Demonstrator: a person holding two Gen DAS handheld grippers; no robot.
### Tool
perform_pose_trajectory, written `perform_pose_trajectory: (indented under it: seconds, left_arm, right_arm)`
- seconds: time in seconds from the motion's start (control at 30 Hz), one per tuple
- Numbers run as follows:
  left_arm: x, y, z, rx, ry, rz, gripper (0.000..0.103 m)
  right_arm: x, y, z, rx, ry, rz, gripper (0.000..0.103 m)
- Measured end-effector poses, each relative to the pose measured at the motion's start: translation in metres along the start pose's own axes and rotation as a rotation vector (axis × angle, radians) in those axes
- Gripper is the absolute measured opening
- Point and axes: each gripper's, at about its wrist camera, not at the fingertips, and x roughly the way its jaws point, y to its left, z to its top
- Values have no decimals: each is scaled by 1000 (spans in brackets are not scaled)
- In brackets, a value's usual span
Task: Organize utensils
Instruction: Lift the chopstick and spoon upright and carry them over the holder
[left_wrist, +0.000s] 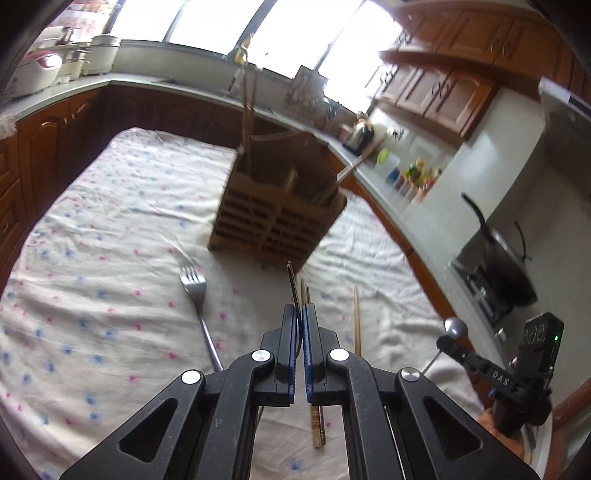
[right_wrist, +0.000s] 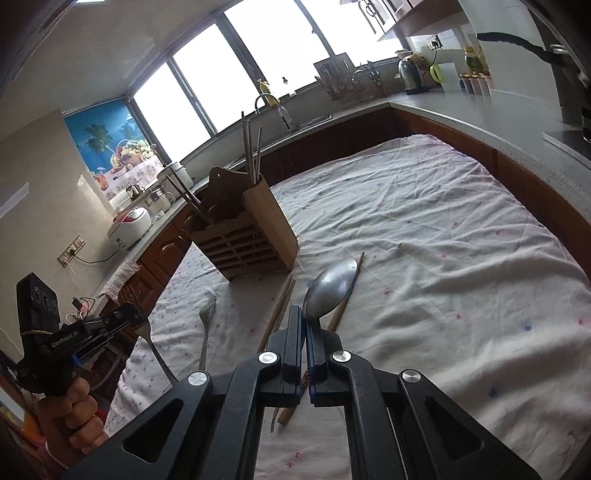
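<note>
A wooden utensil holder (left_wrist: 277, 210) stands on the floral tablecloth (left_wrist: 110, 229), with chopsticks upright in it; it also shows in the right wrist view (right_wrist: 243, 236). My left gripper (left_wrist: 299, 308) is shut on a fork, seen edge-on as a thin metal strip (left_wrist: 293, 282), held above the cloth. In the right wrist view that gripper (right_wrist: 110, 328) holds the fork (right_wrist: 147, 325) at the left. My right gripper (right_wrist: 304, 314) is shut on a metal spoon (right_wrist: 330, 288), bowl forward. A second fork (left_wrist: 197, 299) and loose chopsticks (left_wrist: 356, 314) lie on the cloth.
Kitchen counters (right_wrist: 461, 110) ring the table, with a rice cooker (right_wrist: 129, 225), a kettle (right_wrist: 410, 75) and a dish rack (right_wrist: 343, 79). A wok (left_wrist: 506, 258) sits on the stove at the right. More chopsticks (right_wrist: 280, 310) lie before the holder.
</note>
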Motion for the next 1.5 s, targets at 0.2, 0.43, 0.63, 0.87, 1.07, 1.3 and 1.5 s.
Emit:
perform_pose_trajectory:
  seconds: [0.2, 0.43, 0.63, 0.87, 1.07, 1.3, 1.5]
  left_arm:
    - [-27, 12, -3, -36, -45, -3, 1]
    - [-41, 18, -3, -54, -69, -20, 0]
    - [-47, 22, 0, -67, -90, -36, 0]
    - [-54, 28, 5, -82, -127, -52, 0]
    - [-55, 31, 12, -89, -154, -64, 0]
    - [-51, 32, 25, -79, -188, -79, 0]
    - [-45, 30, 43, -58, -218, -90, 0]
  right_arm:
    - [-6, 15, 6, -27, -29, 16, 2]
    - [-12, 27, 12, -52, -52, 30, 2]
    - [-14, 35, 18, -67, -74, 41, 2]
    - [-13, 42, 25, -75, -95, 55, 2]
    - [-11, 49, 33, -85, -111, 66, 2]
    - [-9, 57, 49, -101, -152, 73, 2]
    - [-5, 64, 68, -113, -194, 79, 2]
